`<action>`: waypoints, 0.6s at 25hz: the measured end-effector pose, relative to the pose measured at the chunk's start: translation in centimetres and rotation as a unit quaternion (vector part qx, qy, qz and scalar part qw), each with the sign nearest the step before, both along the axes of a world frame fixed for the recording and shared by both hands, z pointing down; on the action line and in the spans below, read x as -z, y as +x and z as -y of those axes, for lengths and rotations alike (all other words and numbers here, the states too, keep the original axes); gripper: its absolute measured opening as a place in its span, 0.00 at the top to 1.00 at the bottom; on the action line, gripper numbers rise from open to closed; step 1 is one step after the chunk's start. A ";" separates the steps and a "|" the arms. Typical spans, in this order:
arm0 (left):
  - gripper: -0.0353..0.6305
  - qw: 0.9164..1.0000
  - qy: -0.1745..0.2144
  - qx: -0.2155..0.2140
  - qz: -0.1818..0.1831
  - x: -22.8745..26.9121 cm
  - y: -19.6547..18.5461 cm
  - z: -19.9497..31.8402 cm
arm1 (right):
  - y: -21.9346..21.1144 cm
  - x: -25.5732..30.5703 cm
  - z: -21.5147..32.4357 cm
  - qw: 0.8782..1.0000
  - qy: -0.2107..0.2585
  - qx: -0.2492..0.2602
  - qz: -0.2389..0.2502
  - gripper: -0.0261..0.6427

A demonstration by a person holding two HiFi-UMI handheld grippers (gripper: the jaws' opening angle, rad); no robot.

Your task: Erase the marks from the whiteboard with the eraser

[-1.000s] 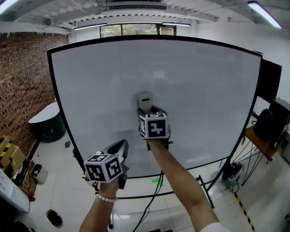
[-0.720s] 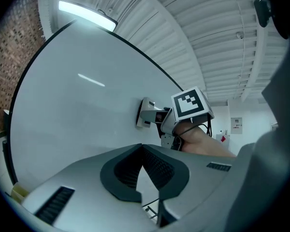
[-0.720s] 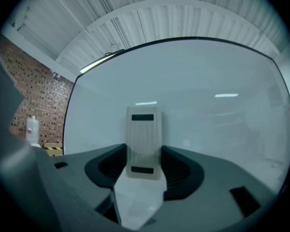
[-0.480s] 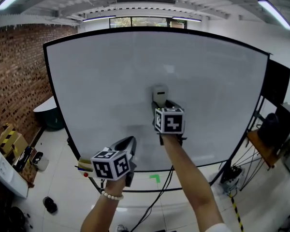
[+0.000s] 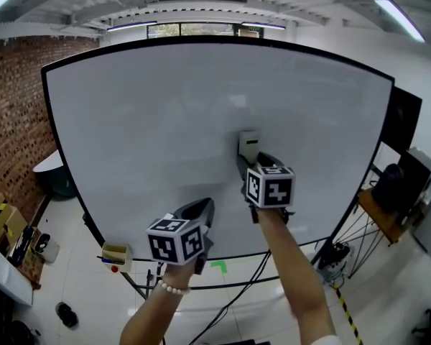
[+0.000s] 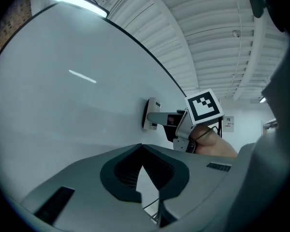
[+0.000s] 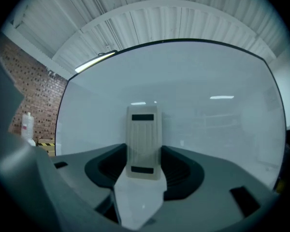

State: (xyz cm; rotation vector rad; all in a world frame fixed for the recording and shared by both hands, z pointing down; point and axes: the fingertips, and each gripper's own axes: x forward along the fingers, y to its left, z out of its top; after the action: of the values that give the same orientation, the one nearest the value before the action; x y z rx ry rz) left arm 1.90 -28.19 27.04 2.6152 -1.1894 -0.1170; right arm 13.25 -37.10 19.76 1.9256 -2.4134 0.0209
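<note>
A large whiteboard (image 5: 165,113) on a wheeled stand fills the head view; I see no marks on it. My right gripper (image 5: 251,161) is shut on a pale grey eraser (image 5: 248,143), which is pressed flat against the board a little right of centre. In the right gripper view the eraser (image 7: 144,141) stands upright between the jaws, against the whiteboard (image 7: 208,110). My left gripper (image 5: 201,210) hangs lower left near the board's bottom edge, shut and holding nothing. The left gripper view shows the eraser (image 6: 150,113) and the right gripper (image 6: 157,117) against the whiteboard (image 6: 63,100).
A small box (image 5: 117,254) with markers hangs at the board's lower left corner. A brick wall (image 5: 11,113) stands at the left, a desk with dark equipment (image 5: 399,185) at the right. Cables (image 5: 237,293) trail on the floor under the stand.
My right gripper has slid the eraser rightward across the board. The left gripper has drifted right with it, and the view has shifted so that the marker box now shows.
</note>
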 end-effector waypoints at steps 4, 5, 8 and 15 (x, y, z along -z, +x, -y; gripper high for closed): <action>0.97 0.999 0.009 -0.040 0.000 1.0 3.5 1.0 | 3.0 -0.6 0.6 1.000 -0.004 -0.016 -0.002 0.58; 0.97 0.999 0.012 -0.050 0.002 1.2 4.7 1.1 | 4.2 -0.5 0.6 1.000 -0.005 -0.021 -0.001 0.58; 0.97 0.997 0.018 -0.071 0.004 1.7 8.4 1.3 | 8.1 -0.5 0.5 0.999 -0.001 -0.038 0.003 0.58; 0.97 0.997 0.028 -0.071 -0.009 2.1 17.5 1.8 | 18.6 -0.9 0.4 0.999 0.003 -0.045 0.007 0.58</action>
State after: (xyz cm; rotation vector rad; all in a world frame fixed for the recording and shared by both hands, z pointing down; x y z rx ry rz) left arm 19.42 -29.99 24.96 2.7304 -1.0047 -0.1469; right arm 31.85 -37.48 20.63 2.0422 -2.3349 0.0311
